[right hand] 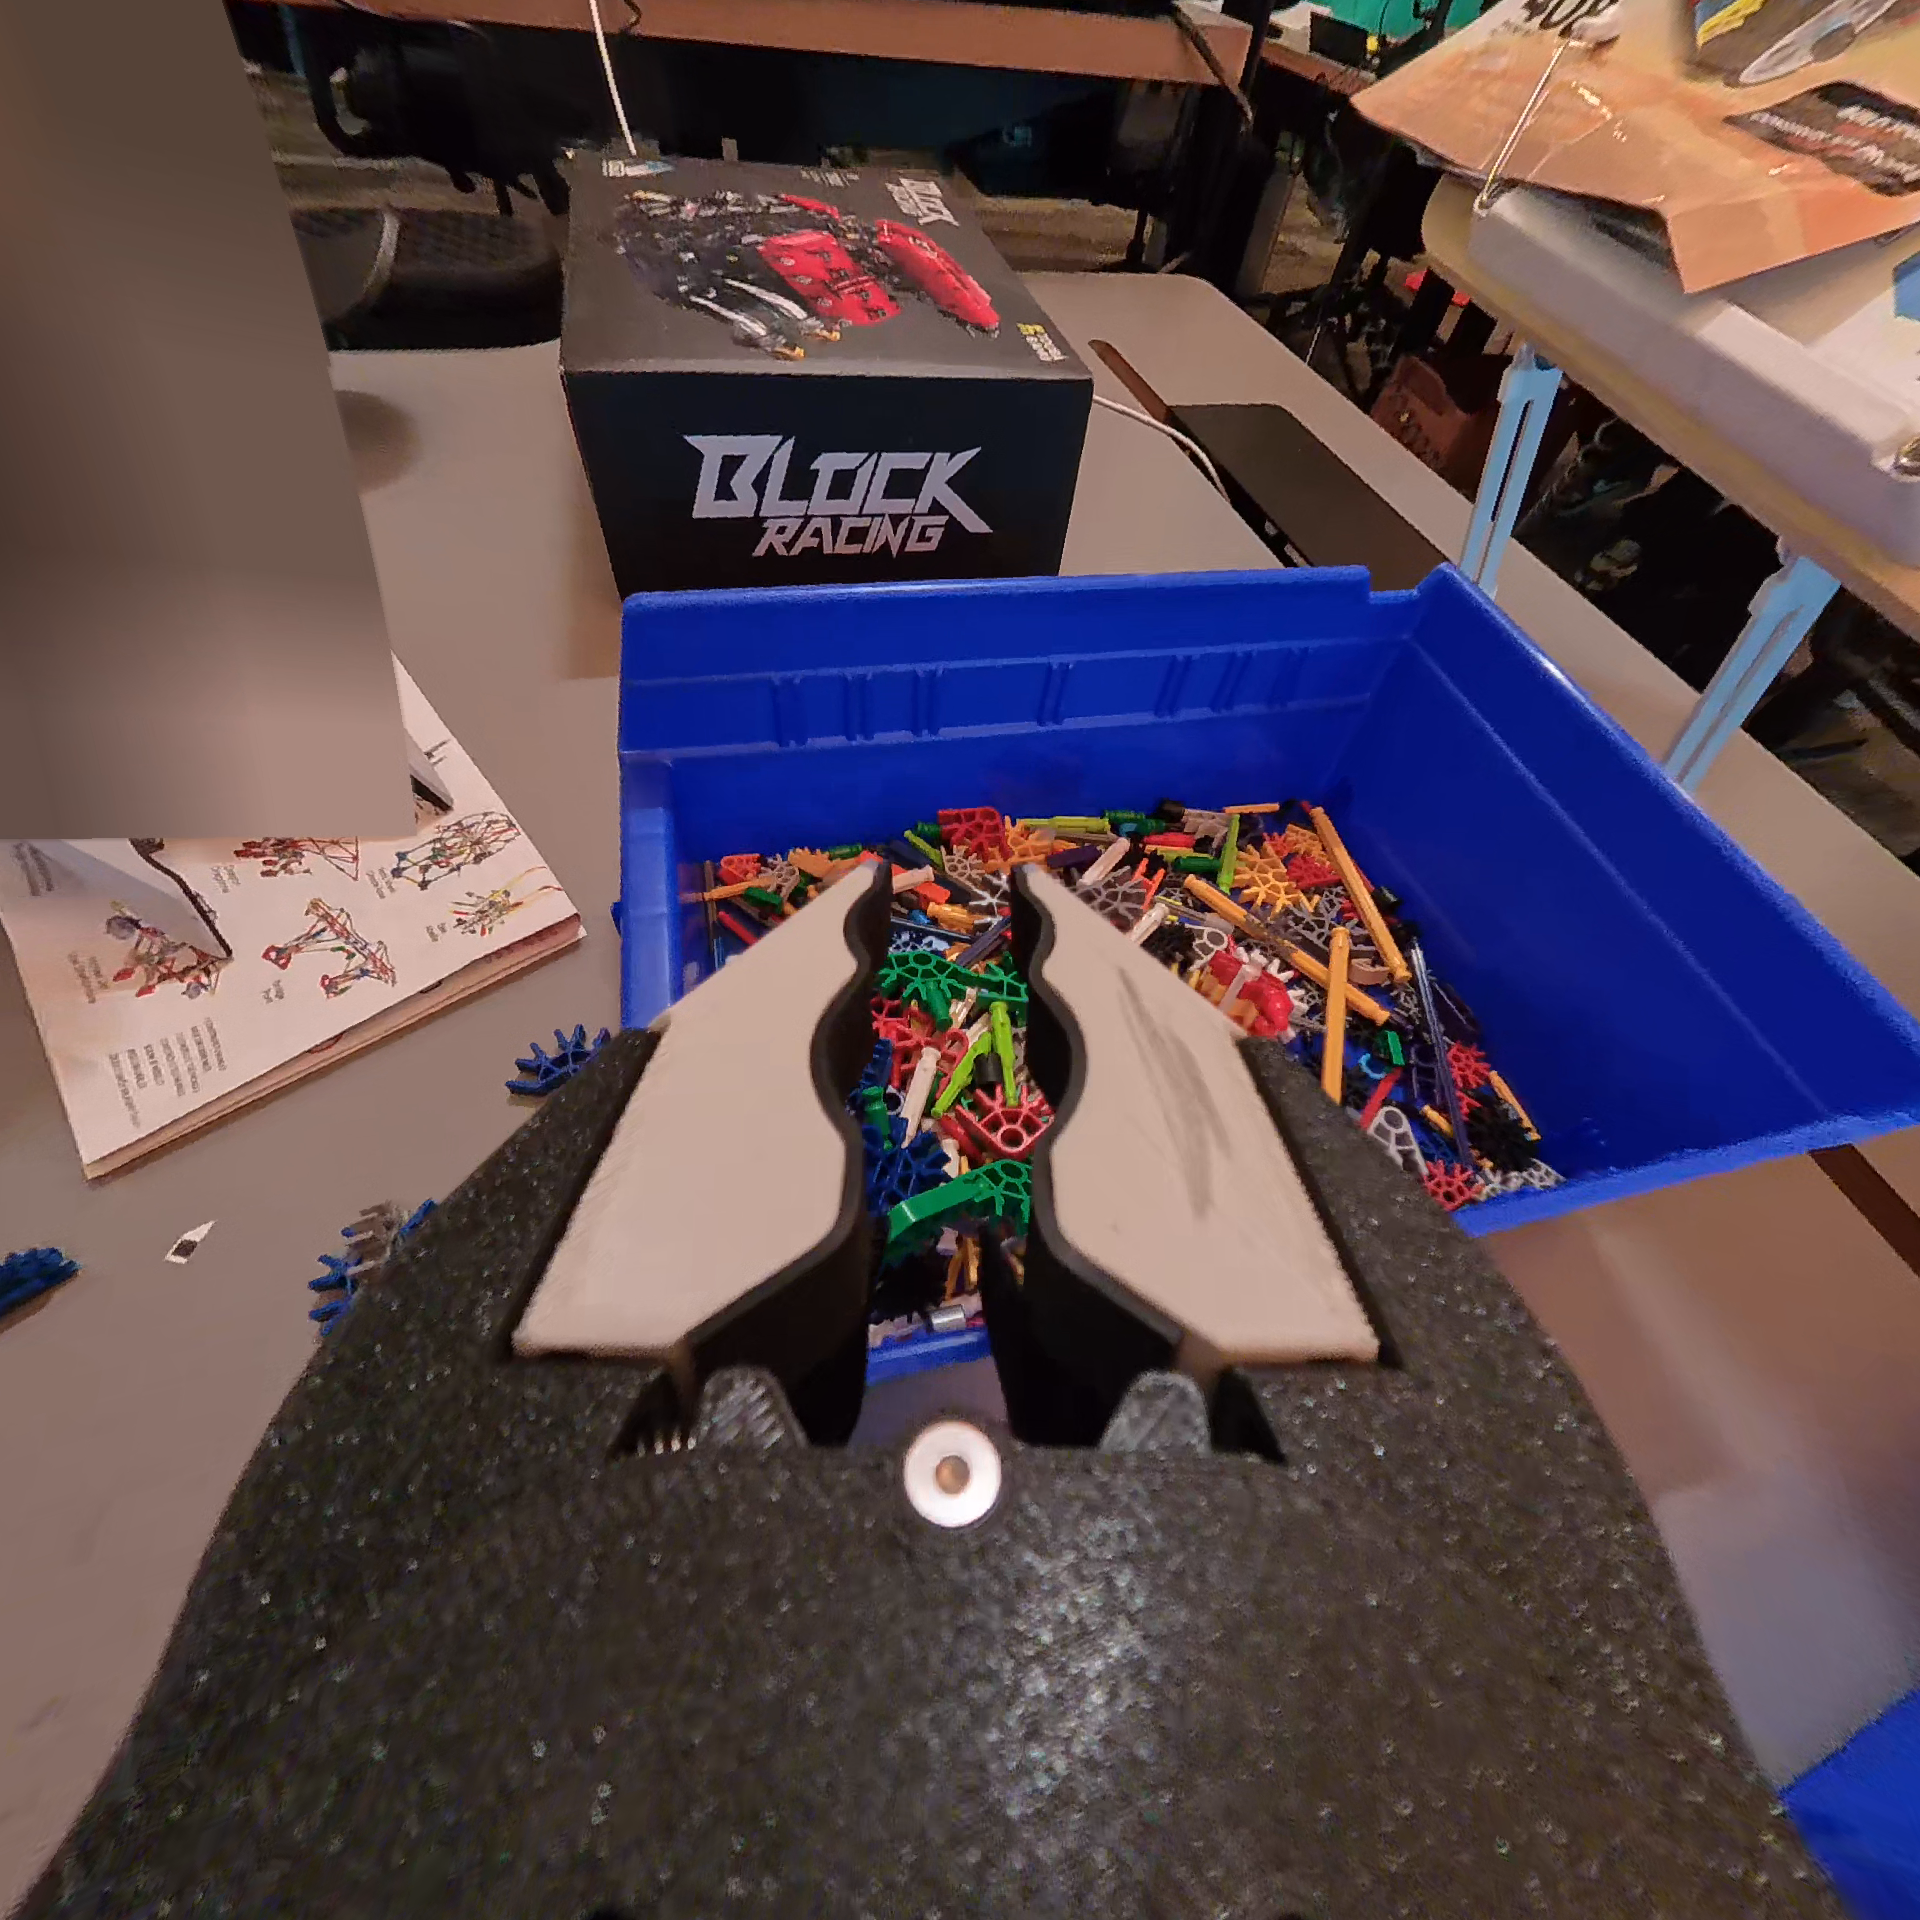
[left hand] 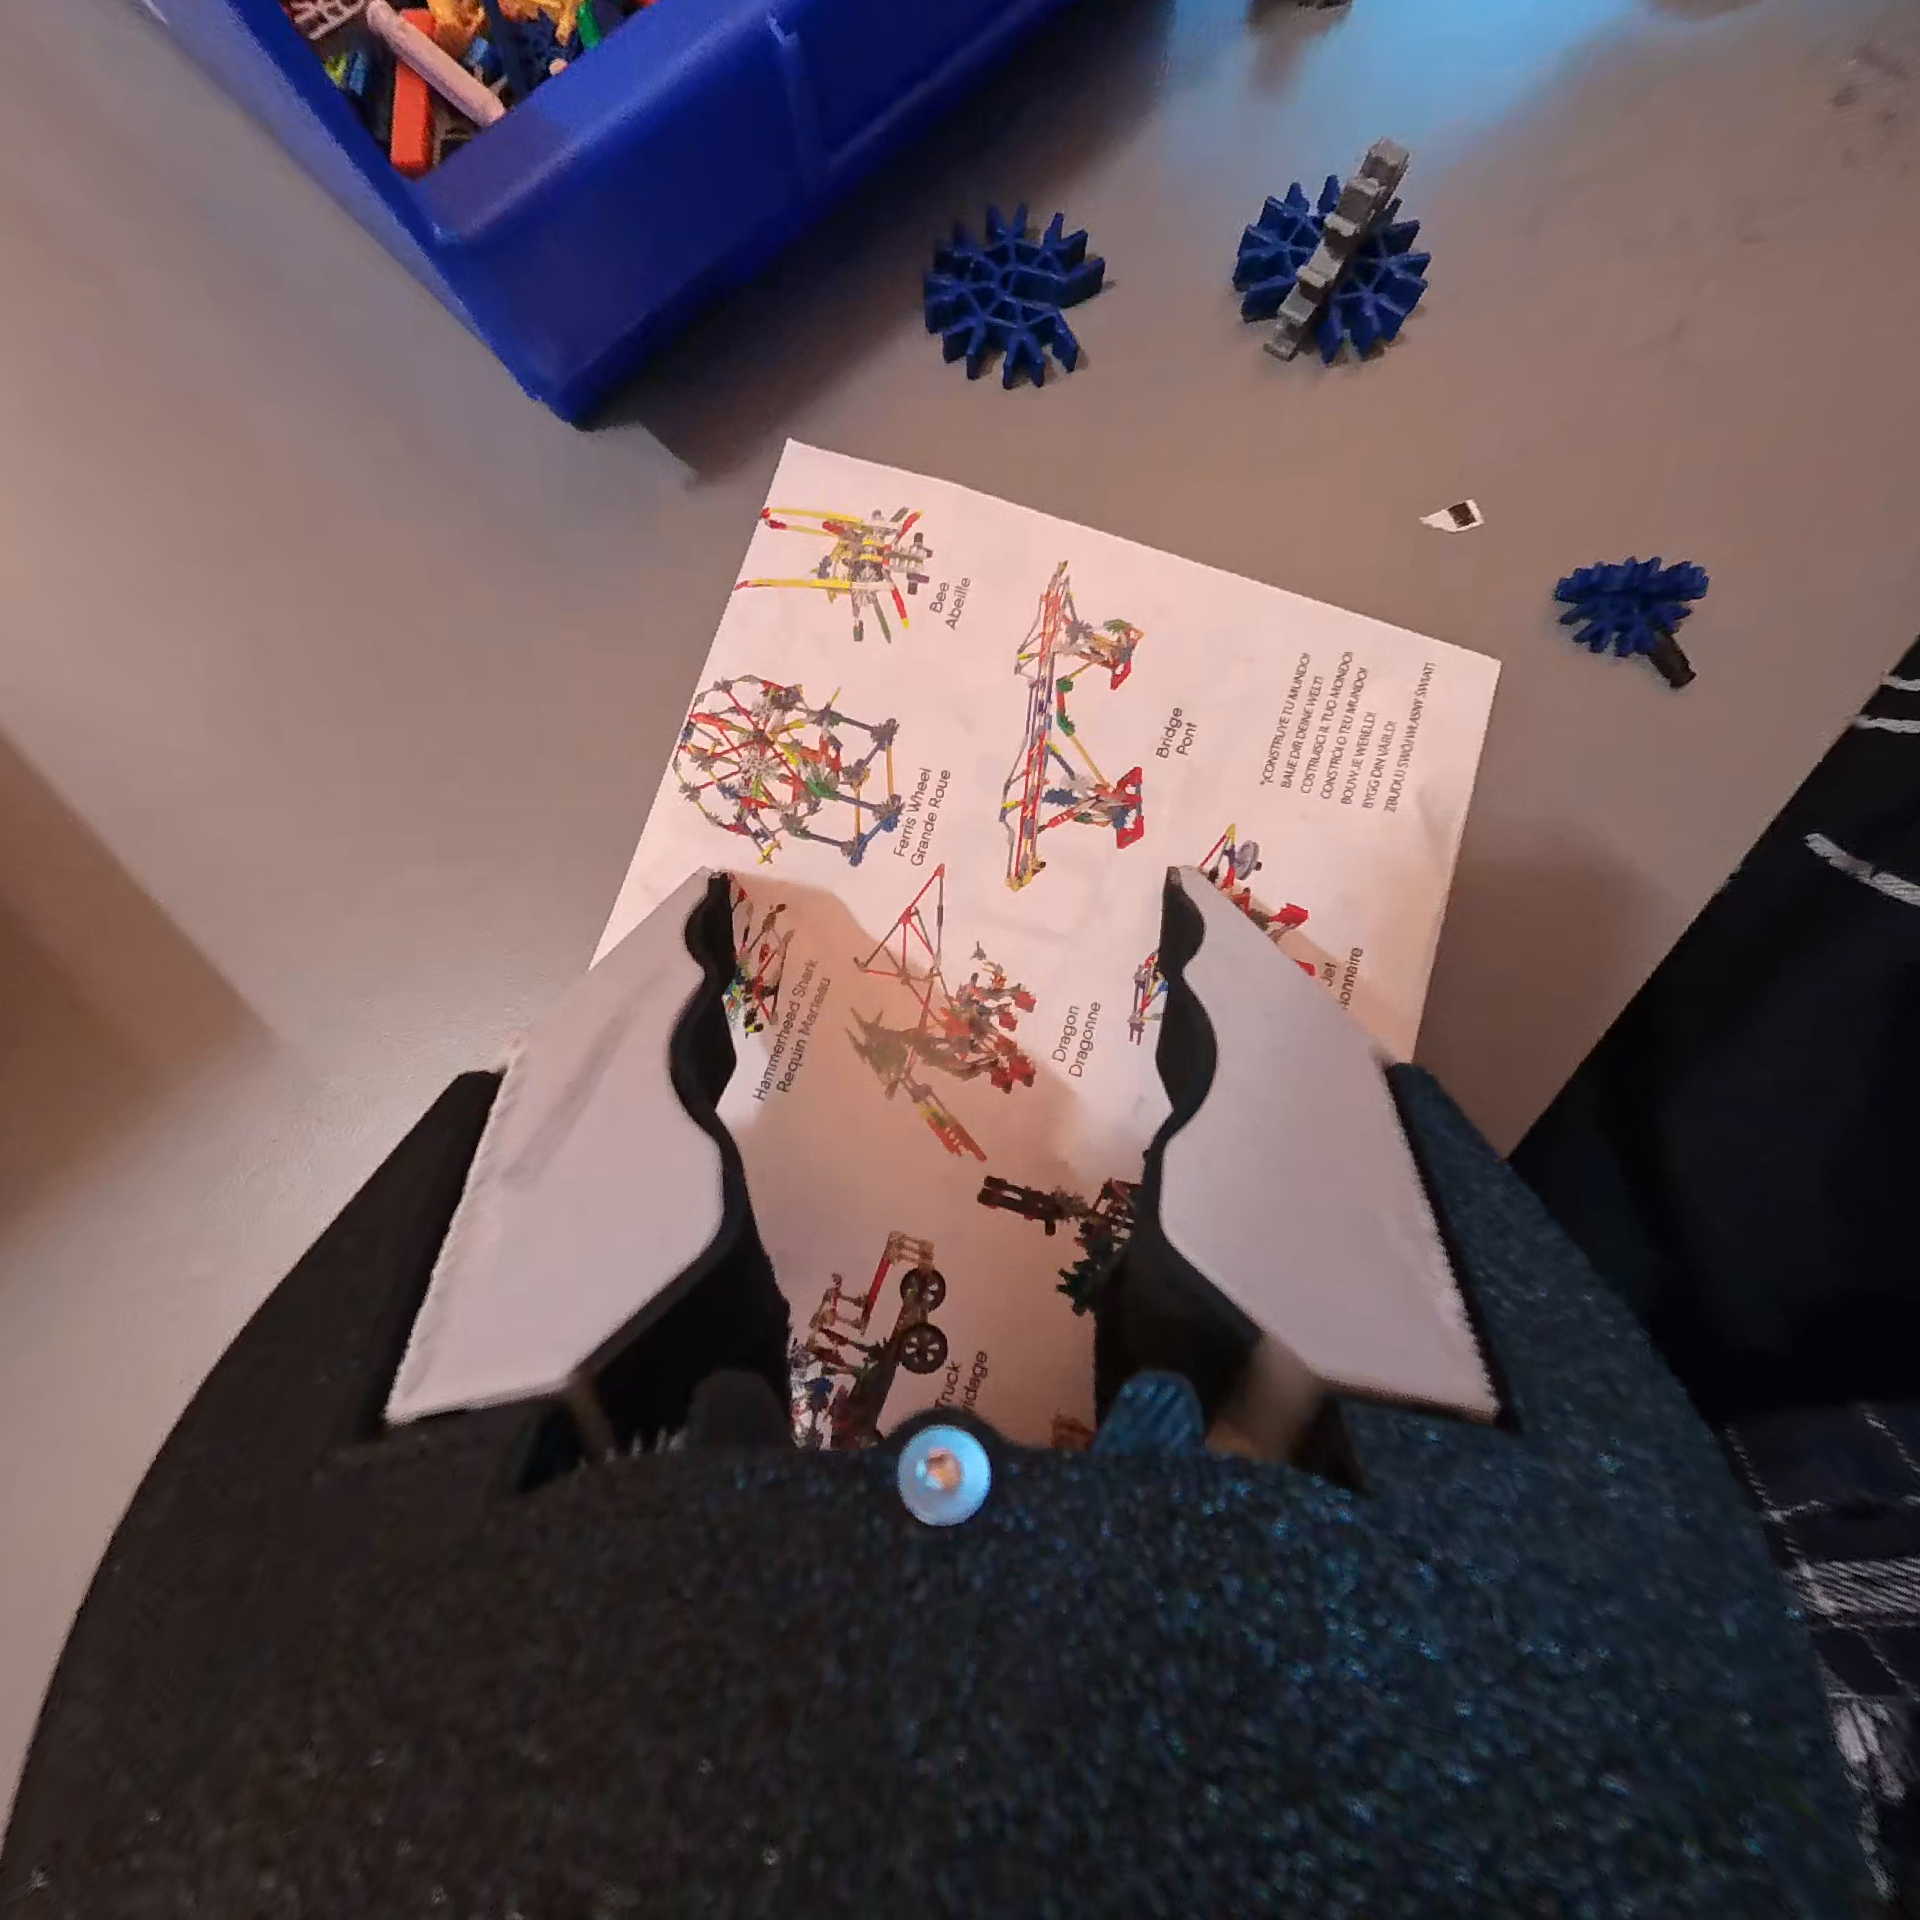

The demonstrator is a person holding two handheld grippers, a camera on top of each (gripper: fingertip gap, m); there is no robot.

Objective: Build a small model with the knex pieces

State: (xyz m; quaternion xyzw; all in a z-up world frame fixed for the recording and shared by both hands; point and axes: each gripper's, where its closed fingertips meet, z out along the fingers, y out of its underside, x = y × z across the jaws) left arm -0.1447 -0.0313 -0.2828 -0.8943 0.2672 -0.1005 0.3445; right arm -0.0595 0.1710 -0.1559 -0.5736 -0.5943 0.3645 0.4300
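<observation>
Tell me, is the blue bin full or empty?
Partly full. Colourful building pieces cover the blue bin's floor, but its walls rise bare above them.

The left gripper [left hand: 940, 883] points forward and down, its jaws spread wide apart with nothing between them. Each finger has a flat grey outer face and a black wavy inner edge, and both rise from a black speckled body with a silver screw at its middle. The tips hang above the surface without touching it.

The right gripper [right hand: 951, 878] also tilts forward and down. Its jaws stand close together, a narrow gap left between the tips, and they grip nothing. Its right finger [right hand: 1174, 1101] carries dark scuff marks on its grey face. The build matches the left one.
</observation>
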